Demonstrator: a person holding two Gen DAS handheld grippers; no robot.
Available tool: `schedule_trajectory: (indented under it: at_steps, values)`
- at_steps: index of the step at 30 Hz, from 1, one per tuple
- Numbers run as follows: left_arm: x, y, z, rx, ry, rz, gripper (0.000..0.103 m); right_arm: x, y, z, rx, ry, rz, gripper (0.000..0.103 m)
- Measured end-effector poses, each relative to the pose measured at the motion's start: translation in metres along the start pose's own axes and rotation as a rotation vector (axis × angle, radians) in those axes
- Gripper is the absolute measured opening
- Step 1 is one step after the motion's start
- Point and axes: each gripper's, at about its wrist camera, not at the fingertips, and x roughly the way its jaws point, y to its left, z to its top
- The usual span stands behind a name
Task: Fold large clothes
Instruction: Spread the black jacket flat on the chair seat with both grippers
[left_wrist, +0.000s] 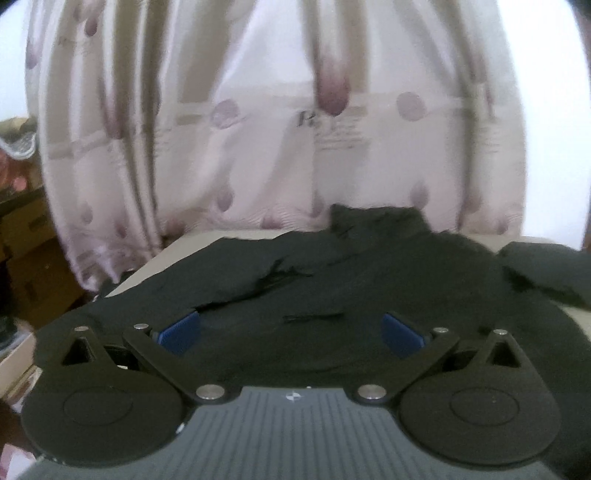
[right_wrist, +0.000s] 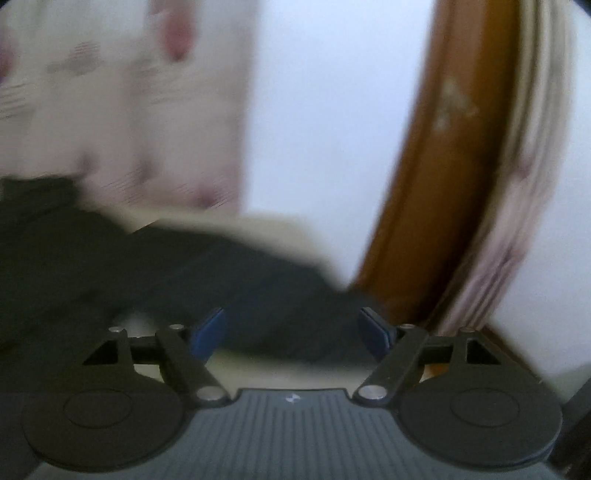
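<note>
A large black garment (left_wrist: 332, 280) lies spread on a pale table (left_wrist: 155, 266), its collar end bunched at the far side. My left gripper (left_wrist: 291, 332) hovers low over the near part of the garment, jaws wide apart, blue pads (left_wrist: 181, 332) clear of the cloth. In the blurred right wrist view, a black sleeve or edge of the garment (right_wrist: 207, 273) runs across the pale table (right_wrist: 266, 369). My right gripper (right_wrist: 291, 332) is open above it, with cloth seen beyond the blue pads (right_wrist: 376, 334) but nothing pinched.
A pink patterned curtain (left_wrist: 258, 129) hangs right behind the table. Cardboard boxes (left_wrist: 26, 258) stand at the left. A brown wooden frame (right_wrist: 443, 184) and another curtain (right_wrist: 517, 221) rise at the right, past the table's corner.
</note>
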Motion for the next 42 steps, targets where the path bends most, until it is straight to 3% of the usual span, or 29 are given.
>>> schedule_trajectory:
  at_steps: [3,8,16,27,42]
  values:
    - [-0.011,-0.013,-0.003,0.018,-0.015,-0.055,0.103,-0.043,0.04,-0.022,-0.044,0.039,0.061,0.083]
    - [-0.026,-0.024,-0.01,0.029,-0.041,-0.108,0.103,-0.084,0.084,-0.029,-0.053,0.07,0.118,0.086]
    - [-0.041,-0.021,-0.02,0.01,-0.045,-0.147,0.103,-0.081,0.094,-0.009,-0.036,0.033,0.091,0.09]
    - [-0.049,-0.009,-0.026,-0.03,-0.043,-0.149,0.103,-0.109,0.112,0.009,0.048,-0.026,0.15,0.098]
    - [-0.05,-0.003,-0.028,-0.034,-0.03,-0.149,0.103,-0.108,0.147,0.012,-0.015,-0.03,0.128,0.098]
